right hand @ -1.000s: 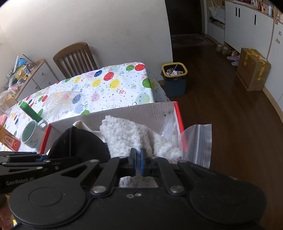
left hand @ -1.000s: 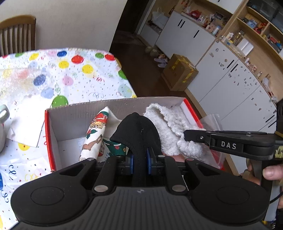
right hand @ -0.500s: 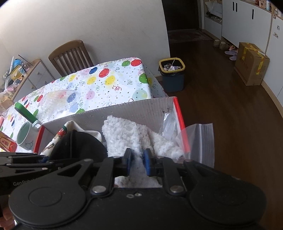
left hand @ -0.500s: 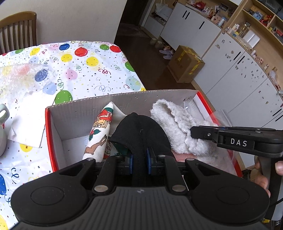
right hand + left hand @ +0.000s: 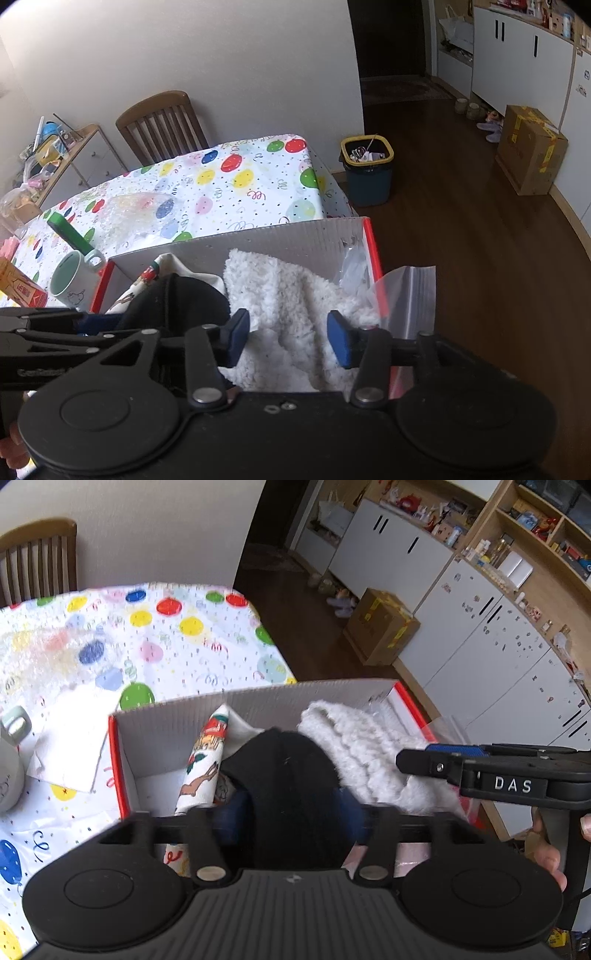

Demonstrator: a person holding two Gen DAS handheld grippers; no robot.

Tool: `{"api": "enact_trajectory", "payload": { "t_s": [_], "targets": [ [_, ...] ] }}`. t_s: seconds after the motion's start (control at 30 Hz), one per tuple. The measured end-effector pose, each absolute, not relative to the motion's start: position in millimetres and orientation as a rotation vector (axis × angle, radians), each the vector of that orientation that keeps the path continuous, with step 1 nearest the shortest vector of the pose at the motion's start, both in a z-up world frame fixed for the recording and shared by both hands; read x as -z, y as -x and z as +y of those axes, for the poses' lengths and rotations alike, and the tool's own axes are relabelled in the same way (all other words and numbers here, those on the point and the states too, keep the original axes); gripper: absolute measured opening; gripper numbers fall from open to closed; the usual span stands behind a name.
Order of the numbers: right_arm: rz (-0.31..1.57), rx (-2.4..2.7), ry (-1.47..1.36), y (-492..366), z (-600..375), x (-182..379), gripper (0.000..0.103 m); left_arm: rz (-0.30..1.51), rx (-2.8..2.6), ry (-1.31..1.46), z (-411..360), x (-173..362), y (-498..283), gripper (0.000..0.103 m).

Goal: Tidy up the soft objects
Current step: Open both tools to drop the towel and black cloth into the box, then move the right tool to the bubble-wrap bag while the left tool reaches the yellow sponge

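Low in the frame's centre, inside the box (image 5: 258, 701), the left gripper (image 5: 291, 816) stands spread around the black cap (image 5: 291, 775), seemingly loose, while the right gripper (image 5: 288, 336) gapes released over the white fleece (image 5: 295, 302).

The left gripper (image 5: 291, 812) has its jaws spread wide apart, reaching forward and slightly downward. The right gripper (image 5: 288, 338) also has its jaws wide apart, blue pads (image 5: 338, 338) facing each other. From the left wrist view, the right gripper reaches in from the right, level, held by a bare hand (image 5: 554, 845).
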State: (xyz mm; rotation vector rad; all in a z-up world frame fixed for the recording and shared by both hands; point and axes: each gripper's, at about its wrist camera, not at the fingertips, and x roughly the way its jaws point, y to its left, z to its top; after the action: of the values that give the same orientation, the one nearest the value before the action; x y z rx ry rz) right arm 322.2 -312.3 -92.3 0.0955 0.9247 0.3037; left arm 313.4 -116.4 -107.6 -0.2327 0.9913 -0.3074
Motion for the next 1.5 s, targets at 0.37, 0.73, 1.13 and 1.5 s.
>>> {"api": "enact_trajectory", "payload": {
  "t_s": [0.37, 0.73, 1.13, 1.5],
  "targets": [
    [0.877, -0.382, -0.061, -301, -308, 70, 0.073, 0.893, 0.312, 0.198, -116, 77, -287, 0.069],
    [0.799, -0.516, 0.023, -283, -281, 28, 0.092, 0.783, 0.265, 0.171, -88, 40, -249, 0.082],
    [0.783, -0.604, 0.051, -303, -216, 3, 0.100, 0.726, 0.164, 0.203, -14, 20, -223, 0.089],
    [0.823, -0.628, 0.097, -343, -139, 8, 0.100, 0.692, 0.005, 0.262, 86, 26, -220, 0.103]
  ]
}}
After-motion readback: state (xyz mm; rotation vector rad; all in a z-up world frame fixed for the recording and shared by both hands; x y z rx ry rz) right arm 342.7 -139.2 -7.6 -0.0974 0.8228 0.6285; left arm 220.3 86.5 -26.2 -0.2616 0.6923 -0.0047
